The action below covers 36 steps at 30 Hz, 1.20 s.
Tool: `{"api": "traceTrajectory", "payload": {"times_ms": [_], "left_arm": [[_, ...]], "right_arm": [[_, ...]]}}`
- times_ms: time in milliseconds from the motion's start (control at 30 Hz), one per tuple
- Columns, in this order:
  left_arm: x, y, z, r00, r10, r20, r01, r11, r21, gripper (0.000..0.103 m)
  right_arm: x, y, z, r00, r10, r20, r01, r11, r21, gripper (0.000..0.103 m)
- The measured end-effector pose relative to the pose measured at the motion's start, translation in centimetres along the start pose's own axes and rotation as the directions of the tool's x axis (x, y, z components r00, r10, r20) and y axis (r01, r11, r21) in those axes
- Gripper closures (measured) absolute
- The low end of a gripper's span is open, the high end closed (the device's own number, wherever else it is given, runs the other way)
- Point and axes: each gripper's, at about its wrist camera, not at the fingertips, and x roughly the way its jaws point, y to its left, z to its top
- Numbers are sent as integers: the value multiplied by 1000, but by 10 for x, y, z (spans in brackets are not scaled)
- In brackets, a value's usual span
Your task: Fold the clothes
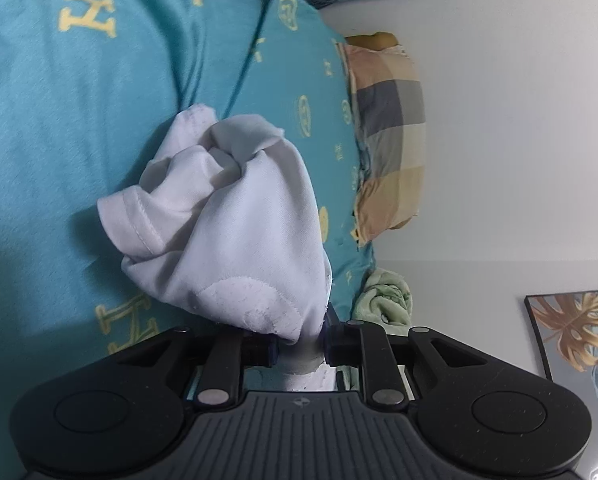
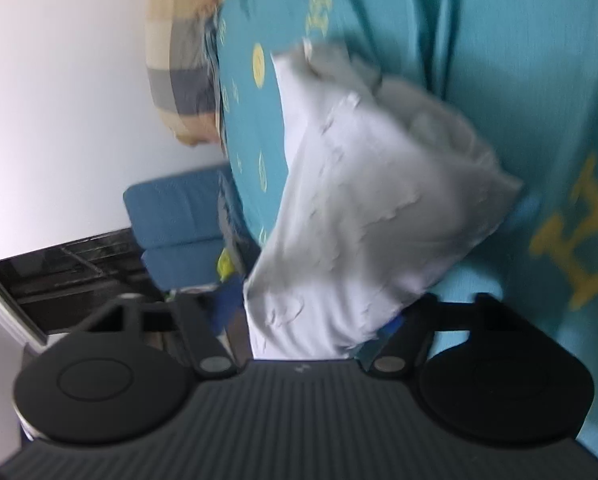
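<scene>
Black linkage arms and a ribbed grey housing fill the foreground of both wrist views. Your left gripper (image 1: 301, 346) has its jaws drawn close on the bottom of a white garment (image 1: 227, 216), the dark fingers (image 1: 333, 346) pressing the cloth from either side. From that pinch the garment fans outward as a crumpled bundle, with a stitched hem showing on the left of the picture and a round sewn patch just past the jaws. It lies against a teal bedspread (image 1: 59, 128) printed with yellow letters and emblems.

Your right gripper (image 2: 315, 336) has white garment (image 2: 363, 184) cloth running between its jaws and back over the housing. The fingertips are covered by the fabric and the frame is blurred, so you cannot tell whether that gripper is clenched on the cloth or has let go.

Beyond the bedspread (image 2: 499, 60), a checked pillow (image 1: 387, 128) in grey, cream and peach lies along its edge against a white wall (image 1: 499, 120). A rumpled pale green cloth (image 1: 387, 296) sits near the left gripper's right-hand finger. A framed picture of golden leaves (image 1: 575, 332) leans at the right edge. The right wrist view also takes in the pillow (image 2: 179, 60), a blue upholstered seat (image 2: 175, 216) and a dark glossy panel (image 2: 59, 280).
</scene>
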Motion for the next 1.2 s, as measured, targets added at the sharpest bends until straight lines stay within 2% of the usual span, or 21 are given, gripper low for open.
{"api": "traceTrajectory", "payload": {"times_ms": [33,67,133,200,267,300,367,433,500,533,667,767,933,1067,1200], "left_arm": [[0,6,0,1000,14,-1,-14,999,-29,64],[-1,13,1,1000,26,-2,-26,998,-62,58],[-1,26,2,999,50,-7,-51,991,-126,35],[-3,39,5,997,72,-7,-72,983,-170,26],[-6,50,9,996,85,1,-83,975,-205,26],[-8,53,12,997,81,12,-77,973,-218,28],[-11,57,16,997,68,36,-58,970,-234,38],[-16,54,19,997,40,60,-25,973,-229,60],[-21,48,19,998,5,70,9,979,-202,75],[-24,44,18,997,-14,73,27,982,-186,79],[-34,18,12,995,-96,36,100,986,-136,82],[-47,-13,1,992,-122,-7,121,989,-85,83],[-73,-81,-47,985,-162,-59,162,987,4,83],[-65,-145,-95,973,-181,-140,189,981,45,82],[-19,-216,-150,944,-214,-252,241,967,83,82]], "right_arm": [[-1,5,-1,1000,-17,15,18,998,-57,70],[-2,8,-1,999,-30,25,33,994,-105,72],[-3,12,-2,999,-29,34,34,987,-157,75],[-4,16,-4,999,-21,43,29,980,-199,76],[-7,20,-4,999,-10,46,21,972,-235,77],[-8,22,-5,999,-9,48,20,967,-253,77],[-12,26,-8,999,-9,54,24,957,-289,78],[-15,29,-10,998,-10,59,28,949,-313,78],[-21,32,-11,998,-9,69,31,945,-325,78],[-27,35,-13,997,-8,75,33,943,-330,78],[-58,46,-22,995,10,101,23,948,-319,78],[-92,58,-29,991,44,124,-5,956,-294,78],[-159,91,-32,980,94,173,-45,962,-269,78],[-225,132,-7,964,136,231,-67,956,-285,78],[-294,176,40,932,174,319,-73,949,-305,78]]}}
